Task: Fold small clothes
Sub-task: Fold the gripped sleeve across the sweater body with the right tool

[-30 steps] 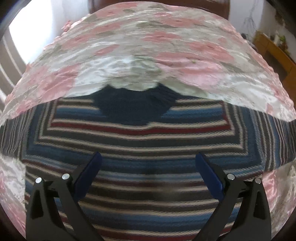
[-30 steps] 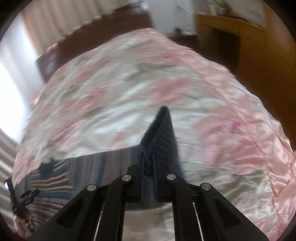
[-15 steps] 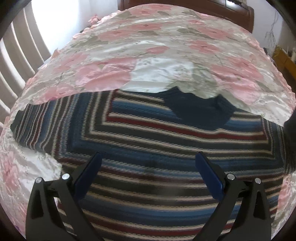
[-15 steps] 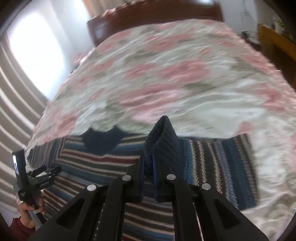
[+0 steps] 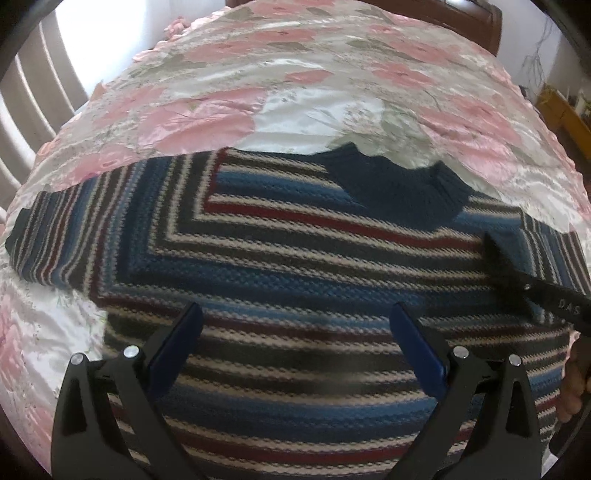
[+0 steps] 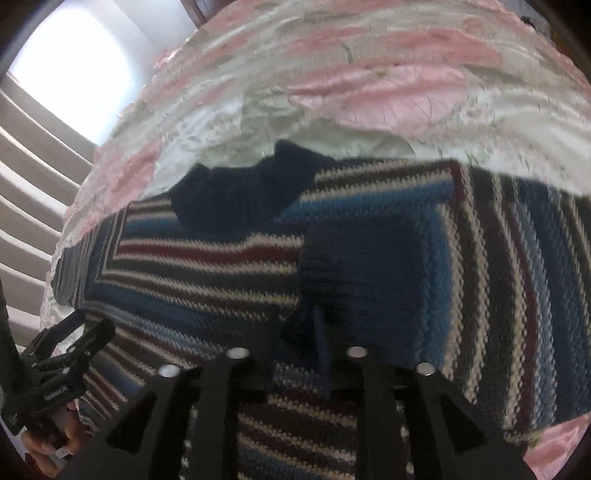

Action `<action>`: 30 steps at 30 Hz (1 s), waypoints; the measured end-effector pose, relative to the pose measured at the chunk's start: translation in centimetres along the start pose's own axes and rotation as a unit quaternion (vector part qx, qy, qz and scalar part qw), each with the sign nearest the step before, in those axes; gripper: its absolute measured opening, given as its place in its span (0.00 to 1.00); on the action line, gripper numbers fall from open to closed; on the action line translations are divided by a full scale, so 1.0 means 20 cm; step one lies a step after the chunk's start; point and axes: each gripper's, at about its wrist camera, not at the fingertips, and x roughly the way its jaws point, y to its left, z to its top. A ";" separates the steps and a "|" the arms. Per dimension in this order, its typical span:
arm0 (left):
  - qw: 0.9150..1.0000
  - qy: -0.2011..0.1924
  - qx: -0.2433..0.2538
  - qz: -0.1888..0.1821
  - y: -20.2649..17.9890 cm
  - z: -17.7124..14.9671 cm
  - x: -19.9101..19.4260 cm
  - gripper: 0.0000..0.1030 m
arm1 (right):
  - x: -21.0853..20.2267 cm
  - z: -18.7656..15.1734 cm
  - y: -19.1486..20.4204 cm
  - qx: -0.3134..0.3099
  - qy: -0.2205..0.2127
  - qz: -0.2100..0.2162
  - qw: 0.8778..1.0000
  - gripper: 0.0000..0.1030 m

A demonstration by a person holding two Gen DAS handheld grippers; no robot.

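Note:
A knitted sweater (image 5: 295, 258) striped in blue, red, cream and grey, with a navy collar (image 5: 399, 188), lies flat on the floral bedspread (image 5: 314, 92). My left gripper (image 5: 295, 332) hovers open over its lower body, with nothing between the blue pads. One sleeve (image 5: 55, 229) is spread out to the left. In the right wrist view the other sleeve (image 6: 517, 295) is folded across the body, its navy cuff (image 6: 362, 273) resting on the chest. My right gripper (image 6: 306, 325) sits at the cuff's near edge, jaws slightly apart. The left gripper (image 6: 66, 354) shows at the lower left.
The pink and white satin bedspread (image 6: 369, 92) covers the whole bed beyond the sweater. A dark wooden headboard (image 5: 480, 18) stands at the far end. A bright window with pale curtains (image 6: 44, 166) is on the left. A hand (image 6: 55, 443) holds the left gripper's handle.
My right gripper carried the cuff leftward and down onto the sweater's chest, and its jaws have parted a little. My left gripper stayed open and drifted slightly over the body.

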 end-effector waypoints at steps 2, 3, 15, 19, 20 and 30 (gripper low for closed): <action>1.000 0.002 0.005 -0.013 -0.06 0.00 0.00 0.97 | -0.08 -0.01 -0.01 -0.005 -0.013 0.009 1.000 0.26; 1.000 0.003 0.008 -0.020 -0.10 -0.01 -0.01 0.97 | -0.13 -0.02 -0.03 -0.007 -0.022 0.009 1.000 0.26; 0.993 0.054 0.055 -0.090 -0.75 -0.03 0.16 0.97 | -0.59 -0.33 -0.48 0.006 -0.063 -0.069 0.996 0.33; 0.991 0.073 0.064 -0.091 -0.89 -0.03 0.24 0.97 | -0.65 -0.45 -0.60 0.023 -0.078 -0.062 0.995 0.33; 0.991 0.074 0.068 -0.088 -0.92 -0.03 0.26 0.97 | -0.66 -0.47 -0.61 0.026 -0.083 -0.060 0.994 0.33; 0.988 0.079 0.086 -0.098 -1.14 -0.03 0.28 0.42 | -0.74 -0.59 -0.63 0.016 -0.115 -0.059 0.992 0.35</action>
